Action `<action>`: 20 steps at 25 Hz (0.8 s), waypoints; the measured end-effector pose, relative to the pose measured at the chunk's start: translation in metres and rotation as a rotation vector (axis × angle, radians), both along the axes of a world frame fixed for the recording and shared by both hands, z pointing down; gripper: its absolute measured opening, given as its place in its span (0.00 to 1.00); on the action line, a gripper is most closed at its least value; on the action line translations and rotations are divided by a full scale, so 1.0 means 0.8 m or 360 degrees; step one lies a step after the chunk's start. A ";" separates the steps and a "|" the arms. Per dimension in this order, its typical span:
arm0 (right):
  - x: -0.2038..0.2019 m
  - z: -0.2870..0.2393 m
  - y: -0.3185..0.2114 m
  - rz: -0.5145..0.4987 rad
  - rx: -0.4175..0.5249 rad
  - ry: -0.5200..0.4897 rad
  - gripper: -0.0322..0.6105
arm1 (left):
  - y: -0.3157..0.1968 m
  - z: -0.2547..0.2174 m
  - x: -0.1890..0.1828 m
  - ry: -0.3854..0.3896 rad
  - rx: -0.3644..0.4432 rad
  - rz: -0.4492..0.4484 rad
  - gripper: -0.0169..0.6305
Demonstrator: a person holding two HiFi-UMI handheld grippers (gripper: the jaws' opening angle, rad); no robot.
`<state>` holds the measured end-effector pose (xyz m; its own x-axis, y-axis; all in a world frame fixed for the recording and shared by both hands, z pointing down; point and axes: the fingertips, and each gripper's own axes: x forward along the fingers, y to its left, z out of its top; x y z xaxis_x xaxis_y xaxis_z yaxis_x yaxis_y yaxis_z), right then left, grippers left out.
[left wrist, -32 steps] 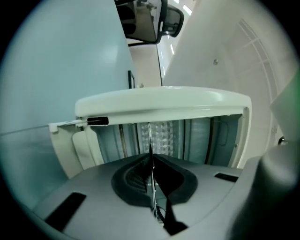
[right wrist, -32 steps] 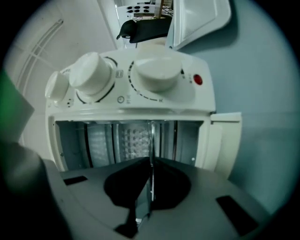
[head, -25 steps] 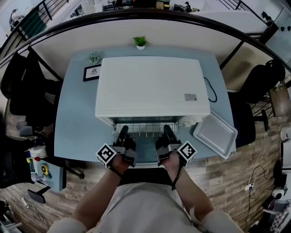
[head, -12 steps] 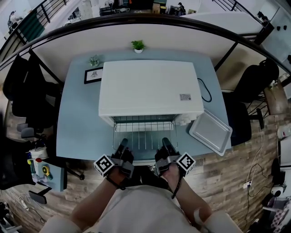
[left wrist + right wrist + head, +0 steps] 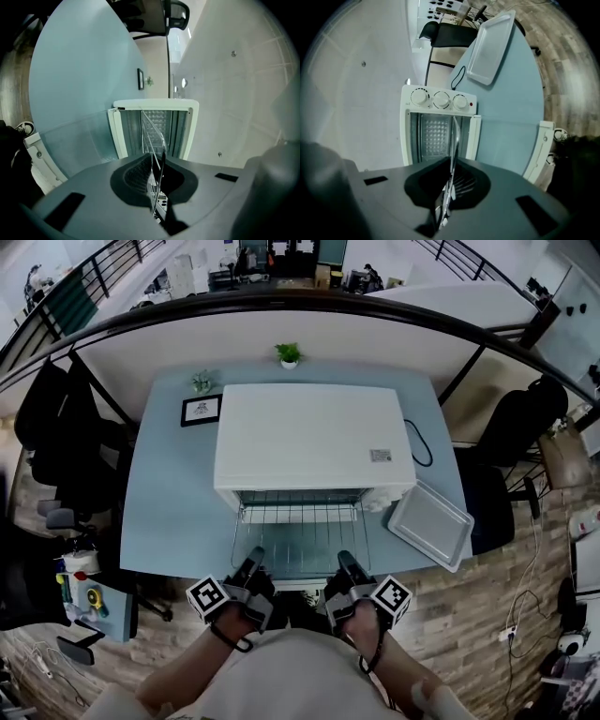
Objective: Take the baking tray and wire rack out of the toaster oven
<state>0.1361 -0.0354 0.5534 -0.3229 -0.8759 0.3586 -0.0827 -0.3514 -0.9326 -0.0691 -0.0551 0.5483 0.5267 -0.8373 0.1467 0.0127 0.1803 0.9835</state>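
Small grey label [image 5: 381,456] on top of the white toaster oven [image 5: 314,442]: print too small to read. Marks round its three knobs [image 5: 439,99] likewise. Wire rack [image 5: 300,531], thin metal bars, sticks out in front of the oven mouth above the pale blue table [image 5: 169,512] (rear edge lost under the oven's top). Left gripper [image 5: 251,563] and right gripper [image 5: 345,565] each pinch the rack's front rod, jaws together. Baking tray [image 5: 429,524], flat rimmed grey metal, lies on the table right of the oven.

Your left gripper [image 5: 254,557], right gripper [image 5: 345,560]: dark grey bodies, each with black-and-white marker cube [image 5: 208,598]. Black cord loops [image 5: 228,641] at your wrists. Your shirt [image 5: 291,673]: pale.
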 end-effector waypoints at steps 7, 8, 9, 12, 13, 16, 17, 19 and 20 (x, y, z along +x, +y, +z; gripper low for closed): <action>-0.008 -0.028 0.028 -0.0051 -0.0105 -0.0046 0.06 | 0.025 -0.012 -0.005 0.0040 -0.0077 0.0028 0.04; -0.007 -0.030 0.032 -0.0057 -0.0117 -0.0054 0.06 | 0.031 -0.012 -0.005 0.0051 -0.0094 0.0025 0.04; -0.007 -0.033 0.035 -0.0070 -0.0124 -0.0054 0.06 | 0.037 -0.013 -0.004 0.0059 -0.0107 0.0022 0.04; -0.014 -0.040 0.043 -0.0150 -0.0138 -0.0019 0.06 | 0.050 -0.013 -0.010 0.0057 -0.0132 0.0014 0.04; -0.019 -0.041 0.045 -0.0185 -0.0148 -0.0004 0.06 | 0.054 -0.011 -0.013 0.0042 -0.0141 0.0013 0.04; -0.035 -0.039 0.052 -0.0285 -0.0194 0.0012 0.06 | 0.068 -0.006 -0.029 0.0009 -0.0180 -0.0014 0.04; -0.041 -0.038 0.054 -0.0321 -0.0211 0.0017 0.06 | 0.074 -0.006 -0.036 0.0006 -0.0190 -0.0032 0.04; -0.057 -0.036 0.056 -0.0409 -0.0240 0.0029 0.06 | 0.085 -0.008 -0.053 0.0004 -0.0197 -0.0083 0.04; -0.067 -0.035 0.055 -0.0461 -0.0247 0.0027 0.06 | 0.091 -0.009 -0.064 0.0001 -0.0194 -0.0119 0.04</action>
